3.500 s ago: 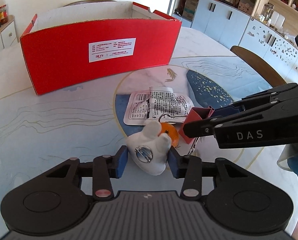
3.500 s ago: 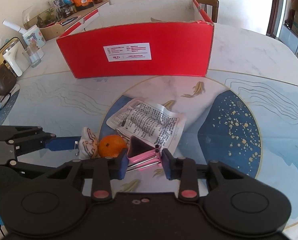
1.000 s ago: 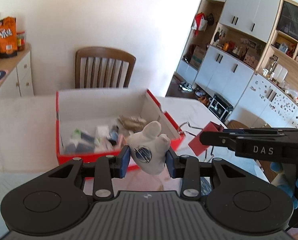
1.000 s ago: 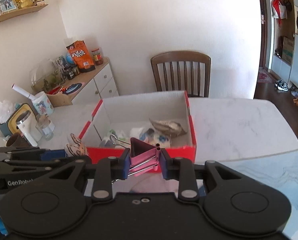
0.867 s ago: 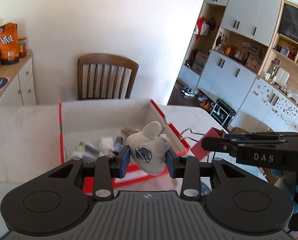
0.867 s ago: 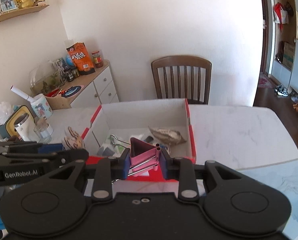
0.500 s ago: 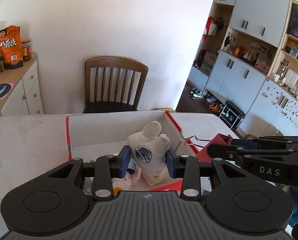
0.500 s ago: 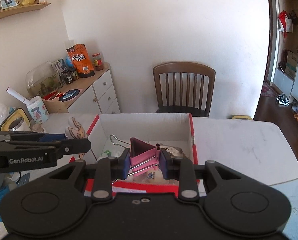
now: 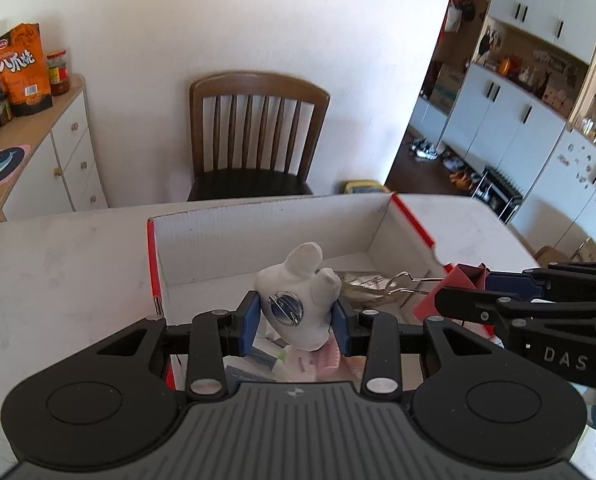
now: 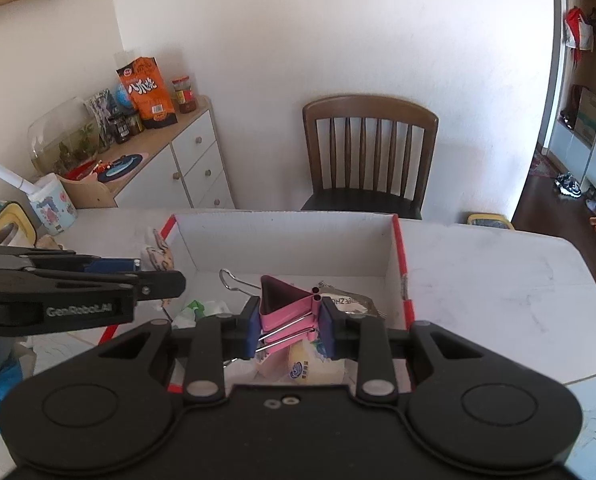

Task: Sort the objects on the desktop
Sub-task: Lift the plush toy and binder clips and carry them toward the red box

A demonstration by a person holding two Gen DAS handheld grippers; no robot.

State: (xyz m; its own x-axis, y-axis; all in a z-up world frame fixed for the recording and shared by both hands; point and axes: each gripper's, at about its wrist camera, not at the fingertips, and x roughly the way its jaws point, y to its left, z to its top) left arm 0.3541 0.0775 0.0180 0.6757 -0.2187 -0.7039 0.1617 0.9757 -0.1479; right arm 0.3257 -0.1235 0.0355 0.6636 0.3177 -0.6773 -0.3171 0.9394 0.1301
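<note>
on my left wrist view, the orange snack bag [image 9: 21,68] stands at 10 o'clock on the white sideboard [image 9: 63,148], and the wooden chair [image 9: 257,136] sits at 12 behind the table [image 9: 57,272]. my left gripper [image 9: 295,320] is clamped on the white plush toy [image 9: 298,304], its 2 blue pads pressing both sides, and it hangs over the open red box [image 9: 257,236]. at 3 o'clock my right gripper [image 9: 464,286] comes in from the side with the pink binder clip [image 9: 454,284] pinched in its tip, over the box's right wall.

on my right wrist view, my left gripper [image 10: 153,268] shows at 9 o'clock, the toy [image 10: 159,254] at the box's [image 10: 281,236] left wall. at center my right gripper [image 10: 289,326] is closed tight on the clip [image 10: 285,310], which hangs above a silver packet [image 10: 350,302] and a yellow packet [image 10: 314,366] lying in the box.
</note>
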